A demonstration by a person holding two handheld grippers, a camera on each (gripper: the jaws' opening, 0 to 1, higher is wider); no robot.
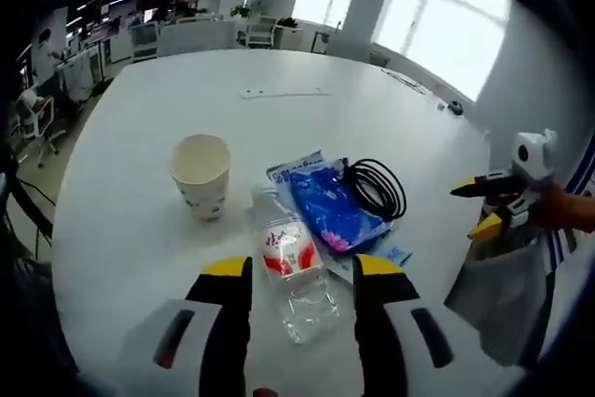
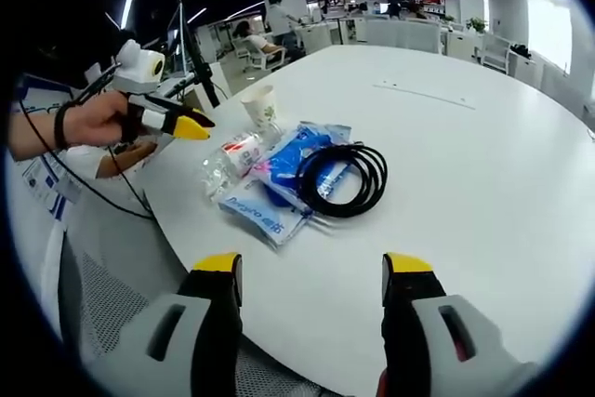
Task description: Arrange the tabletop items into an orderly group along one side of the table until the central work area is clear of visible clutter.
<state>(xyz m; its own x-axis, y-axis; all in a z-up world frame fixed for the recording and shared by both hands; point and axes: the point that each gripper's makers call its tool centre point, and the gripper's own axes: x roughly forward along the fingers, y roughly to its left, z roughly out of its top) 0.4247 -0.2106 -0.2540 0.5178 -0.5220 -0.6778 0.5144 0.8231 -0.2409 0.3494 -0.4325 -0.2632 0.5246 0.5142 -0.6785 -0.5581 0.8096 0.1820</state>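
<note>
A clear plastic bottle [image 1: 296, 271] with a red and white label lies on its side on the white table [image 1: 279, 118], its lower part between the open jaws of my left gripper [image 1: 303, 268]. A paper cup [image 1: 201, 174] stands upright to its left. Blue plastic packets [image 1: 330, 206] and a coiled black cable [image 1: 376, 188] lie to its right. In the right gripper view the bottle [image 2: 232, 157], cup [image 2: 261, 105], packets [image 2: 279, 183] and cable [image 2: 339, 178] sit ahead of my open right gripper [image 2: 311, 271], which holds nothing. The left gripper [image 2: 172, 118] hangs over the table edge by the bottle.
The right gripper [image 1: 497, 202], held by a hand, hovers at the table's right edge. A thin white strip [image 1: 284, 94] lies far across the table. Desks, chairs and people fill the office behind. Windows line the right wall.
</note>
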